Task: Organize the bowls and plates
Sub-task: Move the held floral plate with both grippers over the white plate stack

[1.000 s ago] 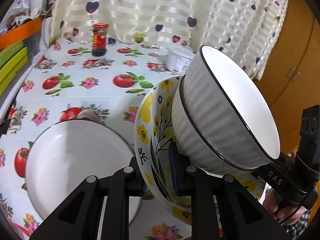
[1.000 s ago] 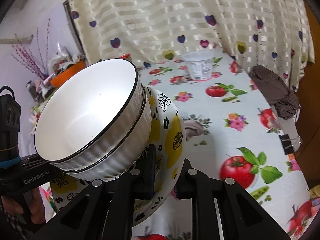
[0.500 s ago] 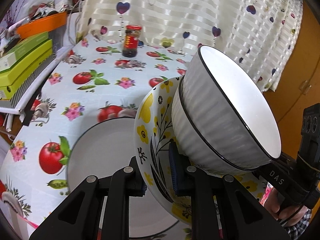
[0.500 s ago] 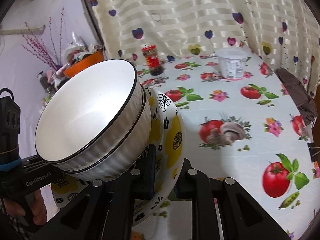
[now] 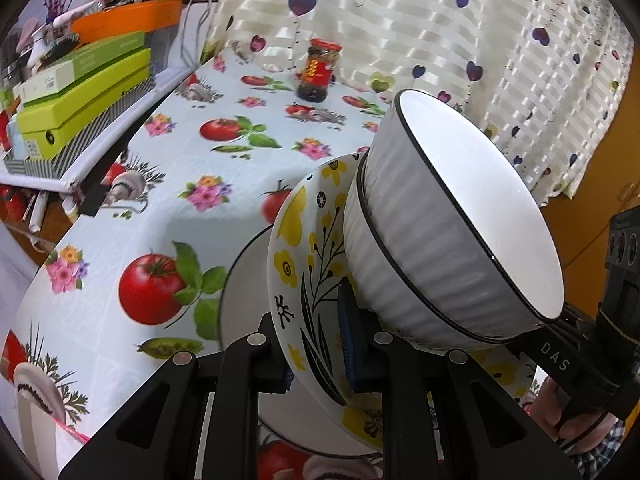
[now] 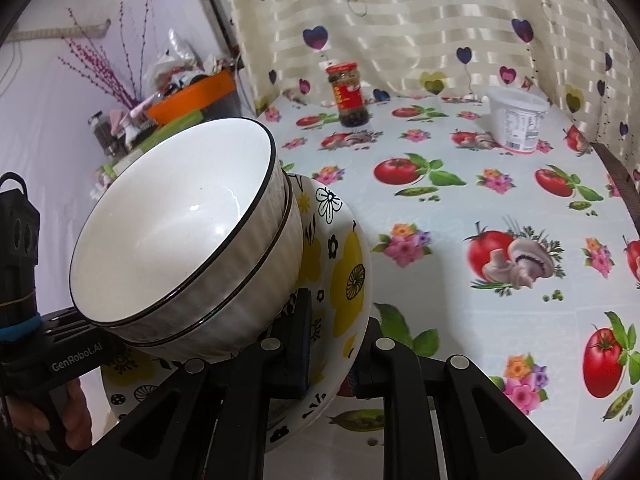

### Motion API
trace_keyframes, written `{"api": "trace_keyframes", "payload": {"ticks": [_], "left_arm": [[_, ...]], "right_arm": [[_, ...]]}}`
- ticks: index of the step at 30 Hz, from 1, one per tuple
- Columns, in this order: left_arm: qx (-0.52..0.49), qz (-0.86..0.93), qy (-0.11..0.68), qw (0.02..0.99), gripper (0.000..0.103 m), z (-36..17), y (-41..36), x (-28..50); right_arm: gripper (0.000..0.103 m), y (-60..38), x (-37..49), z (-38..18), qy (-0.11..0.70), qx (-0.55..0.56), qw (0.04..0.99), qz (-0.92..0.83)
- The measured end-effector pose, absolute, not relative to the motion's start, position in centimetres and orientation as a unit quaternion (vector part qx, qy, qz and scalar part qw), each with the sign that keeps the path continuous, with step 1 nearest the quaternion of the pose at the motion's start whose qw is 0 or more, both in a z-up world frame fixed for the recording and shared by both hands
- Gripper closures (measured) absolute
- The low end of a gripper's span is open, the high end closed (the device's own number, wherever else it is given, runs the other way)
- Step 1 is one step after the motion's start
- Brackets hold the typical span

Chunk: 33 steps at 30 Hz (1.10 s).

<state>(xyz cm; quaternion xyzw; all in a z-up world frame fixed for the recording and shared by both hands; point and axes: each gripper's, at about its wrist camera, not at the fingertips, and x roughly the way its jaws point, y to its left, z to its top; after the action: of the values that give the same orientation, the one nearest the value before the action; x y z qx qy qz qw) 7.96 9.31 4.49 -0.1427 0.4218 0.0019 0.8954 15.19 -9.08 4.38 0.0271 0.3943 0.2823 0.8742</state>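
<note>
A yellow-flowered plate (image 5: 296,240) hangs tilted above the table, carrying two nested white ribbed bowls (image 5: 420,272) with black rims. My left gripper (image 5: 316,344) is shut on the plate's near rim. From the opposite side, my right gripper (image 6: 332,344) is shut on the same plate (image 6: 344,264), and the bowls (image 6: 180,232) lean toward the left of that view. A white plate (image 5: 244,280) with a dark rim lies on the tablecloth, mostly hidden under the held load.
A red-lidded jar (image 6: 350,94) and a white tub (image 6: 516,120) stand at the table's far side by the curtain. Green boxes (image 5: 80,92) and an orange bowl (image 5: 124,16) fill a shelf beyond the left edge. A dark cloth (image 6: 624,184) lies at the right edge.
Both grippers have carried the flowered plate and bowls sideways toward the shelf side of the table. The white plate on the table now sits mostly beneath the load. Both grips are unchanged.
</note>
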Motion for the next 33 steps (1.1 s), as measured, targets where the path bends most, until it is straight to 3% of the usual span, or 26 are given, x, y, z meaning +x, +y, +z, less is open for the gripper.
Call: {"api": "trace_keyframes", "payload": {"ticks": [33], "left_arm": [[-0.160, -0.024, 0.431, 0.888, 0.085, 2.1, 11.6, 8.4]], "right_arm": [[0.087, -7.2, 15.7, 2.6, 0.419, 0.019, 0.863, 0.281]]}}
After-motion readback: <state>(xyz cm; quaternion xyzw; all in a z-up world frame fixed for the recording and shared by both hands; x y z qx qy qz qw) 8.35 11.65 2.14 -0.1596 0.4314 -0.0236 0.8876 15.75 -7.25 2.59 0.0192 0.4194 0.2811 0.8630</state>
